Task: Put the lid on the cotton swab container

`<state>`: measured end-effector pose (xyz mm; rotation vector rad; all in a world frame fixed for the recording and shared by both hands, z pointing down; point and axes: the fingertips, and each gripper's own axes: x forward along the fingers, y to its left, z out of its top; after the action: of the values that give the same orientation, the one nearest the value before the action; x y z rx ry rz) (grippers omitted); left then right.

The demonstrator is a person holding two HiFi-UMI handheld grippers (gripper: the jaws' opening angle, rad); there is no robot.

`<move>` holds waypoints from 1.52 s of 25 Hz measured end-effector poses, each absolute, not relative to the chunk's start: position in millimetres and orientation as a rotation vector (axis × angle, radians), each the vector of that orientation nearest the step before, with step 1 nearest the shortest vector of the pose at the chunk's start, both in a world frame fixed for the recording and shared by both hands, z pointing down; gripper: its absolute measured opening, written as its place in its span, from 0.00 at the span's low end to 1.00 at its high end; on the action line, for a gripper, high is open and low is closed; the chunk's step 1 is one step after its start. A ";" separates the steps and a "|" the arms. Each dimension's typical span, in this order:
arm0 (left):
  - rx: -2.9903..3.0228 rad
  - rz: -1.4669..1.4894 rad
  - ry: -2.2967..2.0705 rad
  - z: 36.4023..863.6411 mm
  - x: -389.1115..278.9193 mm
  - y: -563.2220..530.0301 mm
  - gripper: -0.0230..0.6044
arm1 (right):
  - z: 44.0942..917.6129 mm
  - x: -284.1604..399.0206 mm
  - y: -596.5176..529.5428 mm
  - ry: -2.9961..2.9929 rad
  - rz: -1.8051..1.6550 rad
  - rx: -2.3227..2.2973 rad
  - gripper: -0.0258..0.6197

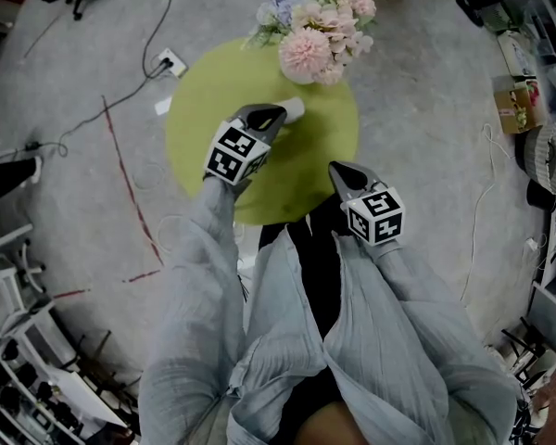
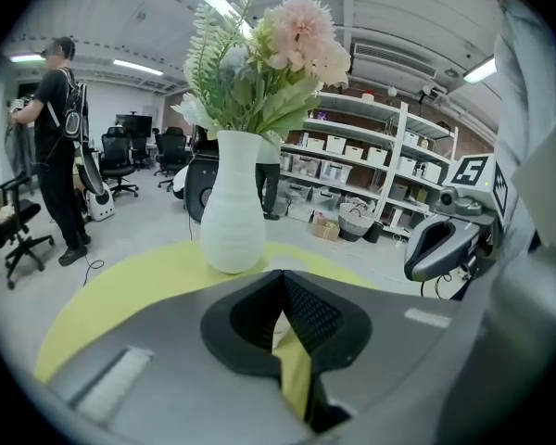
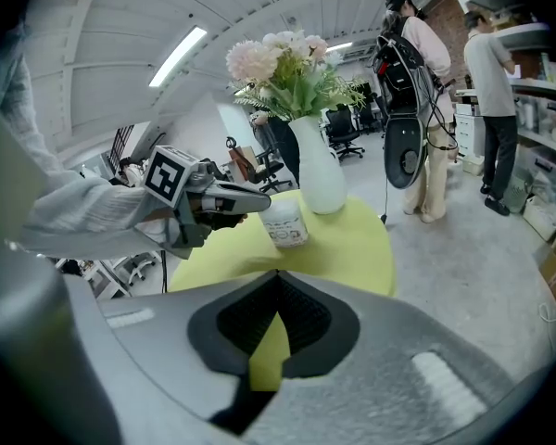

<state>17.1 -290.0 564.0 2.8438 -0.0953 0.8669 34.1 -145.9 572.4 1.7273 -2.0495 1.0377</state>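
Note:
The cotton swab container (image 1: pixel 293 108) is a small white tub with a printed label (image 3: pixel 285 222), standing on the round yellow-green table (image 1: pixel 199 137) near the vase. I cannot make out a separate lid. My left gripper (image 1: pixel 271 112) is shut and empty, its tip right beside the container's upper left (image 3: pixel 259 202). In the left gripper view the jaws (image 2: pixel 280 273) meet in front of the vase (image 2: pixel 232 216), and the container is out of that frame. My right gripper (image 1: pixel 336 168) hangs over the table's near edge, shut with nothing held (image 3: pixel 278 273).
A white vase of pink and white flowers (image 1: pixel 320 31) stands at the table's far side. Cables and a power strip (image 1: pixel 167 61) lie on the floor to the left. People stand nearby (image 3: pixel 426 91) (image 2: pixel 60 146), with shelves (image 2: pixel 371 156) behind.

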 end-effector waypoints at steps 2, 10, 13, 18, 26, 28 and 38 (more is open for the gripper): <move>2.806 0.845 -0.117 562.9 17.6 -291.8 0.06 | 568.1 34.2 -149.8 -2.064 1.031 1.731 0.04; 2.803 0.773 -0.285 536.2 21.7 -305.0 0.06 | 539.7 41.0 -167.3 -2.163 0.977 1.699 0.04; 2.813 0.727 -0.346 523.6 18.8 -308.3 0.06 | 531.8 48.8 -172.8 -2.187 0.974 1.702 0.04; 2.791 0.709 -0.417 511.3 9.5 -304.1 0.06 | 523.7 63.3 -182.0 -2.217 0.979 1.697 0.04; 2.775 0.569 -0.613 483.6 -6.8 -310.5 0.06 | 509.7 87.1 -209.0 -2.269 0.938 1.697 0.04; 2.766 0.528 -0.685 475.2 -14.6 -312.9 0.06 | 507.1 88.7 -214.5 -2.282 0.917 1.675 0.04; 2.597 0.345 -0.999 457.8 -75.0 -309.0 0.06 | 484.8 90.6 -243.6 -2.365 0.819 1.569 0.04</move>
<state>-75.0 -309.0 457.8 2.5971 -0.9985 0.3448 90.6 -243.6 484.8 1.5695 -2.3653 0.8188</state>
